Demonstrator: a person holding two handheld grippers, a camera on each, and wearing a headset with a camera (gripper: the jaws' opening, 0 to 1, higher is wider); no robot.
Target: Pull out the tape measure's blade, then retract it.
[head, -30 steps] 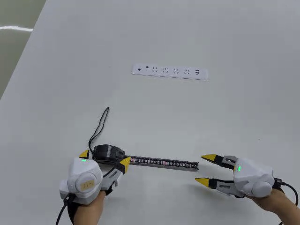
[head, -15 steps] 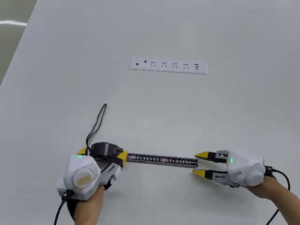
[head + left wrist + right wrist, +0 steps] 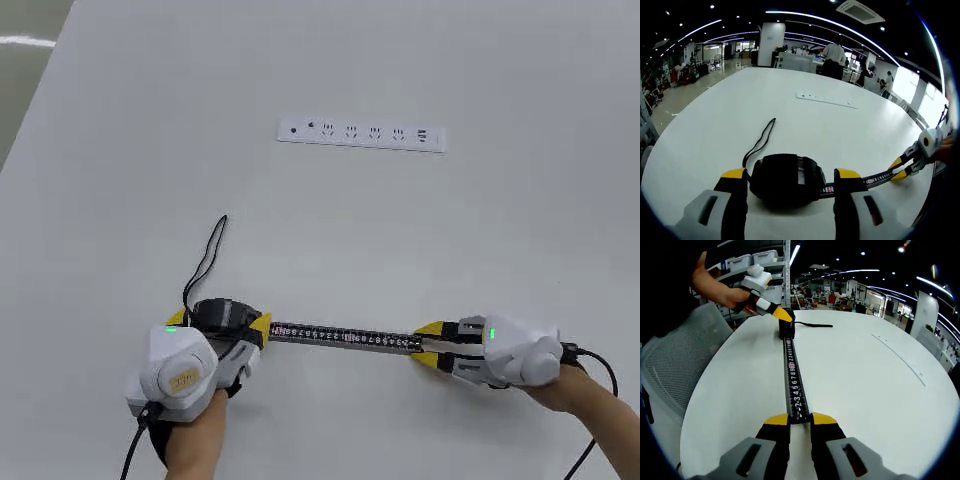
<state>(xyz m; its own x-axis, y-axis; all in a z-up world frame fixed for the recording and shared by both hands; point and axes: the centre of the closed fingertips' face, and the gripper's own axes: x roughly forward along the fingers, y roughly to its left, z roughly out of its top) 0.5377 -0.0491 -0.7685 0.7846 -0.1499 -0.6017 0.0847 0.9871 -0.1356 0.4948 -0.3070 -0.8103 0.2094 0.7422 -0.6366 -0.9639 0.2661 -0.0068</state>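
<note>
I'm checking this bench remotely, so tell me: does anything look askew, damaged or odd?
Nothing stands out. The tape measure case sits flat in the left tool, its blade runs straight and unkinked to the right tool, and the power strip lies apart.

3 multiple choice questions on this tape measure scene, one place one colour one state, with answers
1. Where on the table is the power strip? A) at the near edge B) beyond the tape measure, apart from it C) touching it
2. What colour are the tips of the left claw and right claw? A) yellow B) red C) blue
3. How is the blade? A) wound fully in B) standing upright C) drawn out flat

B: it lies well past the tape measure.
A: all four tips show yellow.
C: it runs from the tape measure in the left claw to the right claw, shut on its end.
</note>
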